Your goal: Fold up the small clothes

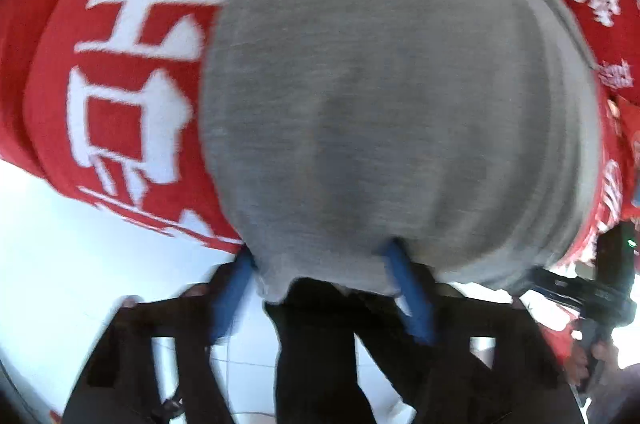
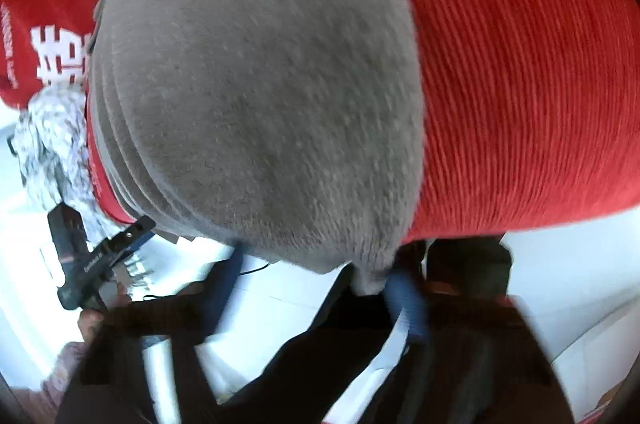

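Grey garment fills both views, lying on a red cloth w/ white characters, over a white table.

Left cam: left gripper has the garment's near hem bunched between its blue fingers. Fabric drapes over the tips, so it looks like a grasp of the hem, but blur keeps me from seeing the pads press. This view gives the big white lettering on the left and more characters at top right. The other tool shows only as a dark shape at the right edge, w/ a bit of hand below it.

Right cam: right gripper has a pulled-down point of the hem beside its right-side finger; the other finger stands apart from the fabric, so I can't tell if it's clamped. Only here: the ribbed plain red on the right, a mottled grey-white rag at left, and the left tool's black body, a hand beneath it.

Both frames are smeared. The garment's far edge is cut off at top, and its shape is impossible to make out.
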### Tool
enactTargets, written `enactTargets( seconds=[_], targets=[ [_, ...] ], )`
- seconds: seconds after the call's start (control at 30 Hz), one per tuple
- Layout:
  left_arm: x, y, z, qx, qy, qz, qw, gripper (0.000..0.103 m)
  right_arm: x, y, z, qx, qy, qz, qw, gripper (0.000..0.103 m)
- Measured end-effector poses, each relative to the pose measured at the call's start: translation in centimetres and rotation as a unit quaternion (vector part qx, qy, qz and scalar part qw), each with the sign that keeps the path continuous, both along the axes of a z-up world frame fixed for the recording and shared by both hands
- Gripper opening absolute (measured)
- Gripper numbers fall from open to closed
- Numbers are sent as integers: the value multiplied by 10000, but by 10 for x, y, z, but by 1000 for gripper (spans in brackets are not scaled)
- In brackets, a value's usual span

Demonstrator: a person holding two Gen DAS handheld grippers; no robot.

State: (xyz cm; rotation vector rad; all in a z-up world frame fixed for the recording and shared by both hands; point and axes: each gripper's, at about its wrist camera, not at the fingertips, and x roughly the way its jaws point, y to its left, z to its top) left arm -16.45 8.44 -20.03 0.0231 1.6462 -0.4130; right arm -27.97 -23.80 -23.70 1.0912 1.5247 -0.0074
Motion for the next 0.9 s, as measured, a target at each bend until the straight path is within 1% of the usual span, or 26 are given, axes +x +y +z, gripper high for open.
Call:
enactTargets(
  seconds=[0.03,0.07,0.1,0.2,0.27,0.37,0.4,0.43,0.5,0.57,0.63,0.7,0.77,0.83,0.87,0.9],
  targets=[
    [-2,-4,4,11,-40,-117,9999,44,-2,0,1,15,0,-48,10000,23],
    [-3,-5,6,-5,-38,-183,9998,25,-3,2,4,1,-2,-48,10000,18],
    [-3,-1,10,-171,42,-152,9997,15,-3,4,9,-11,-33,-26,10000,15],
    [3,9,28,-634,182,62,9978,15,-3,1,28,268,-353,-187,9988,14],
    [10,12,48,-861,73,60,9962,15,-1,-7,49,524,-675,-426,9954,14],
    [27,12,81,-1231,-213,47,9922,15,14,-20,82,720,-1202,-773,9871,14],
    [39,9,92,-1365,-363,58,9900,15,21,-25,91,729,-1360,-870,9842,13],
    [49,6,99,-1440,-464,67,9885,15,33,-33,102,697,-1557,-990,9804,11],
    [72,0,109,-1572,-701,75,9851,15,52,-47,113,616,-1789,-1133,9754,10],
    [108,-6,109,-1540,-960,30,9834,15,76,-63,121,424,-1987,-1210,9716,10],
    [130,-19,100,-1403,-1151,17,9834,15,98,-80,121,196,-2043,-1274,9704,9],
    [145,-31,98,-1134,-1368,-47,9841,15,109,-100,116,100,-1990,-1376,9702,9],
    [157,-42,97,-707,-1657,-128,9836,15,122,-117,110,-46,-1826,-1474,9721,9],
    [169,-54,97,-437,-1687,-131,9846,15,132,-126,103,-169,-1669,-1489,9745,9],
    [174,-54,99,-392,-1625,-103,9859,15,136,-131,99,-212,-1561,-1476,9764,9],
    [179,-52,101,-411,-1532,-69,9873,15,139,-135,97,-232,-1498,-1439,9779,13]
  ],
)
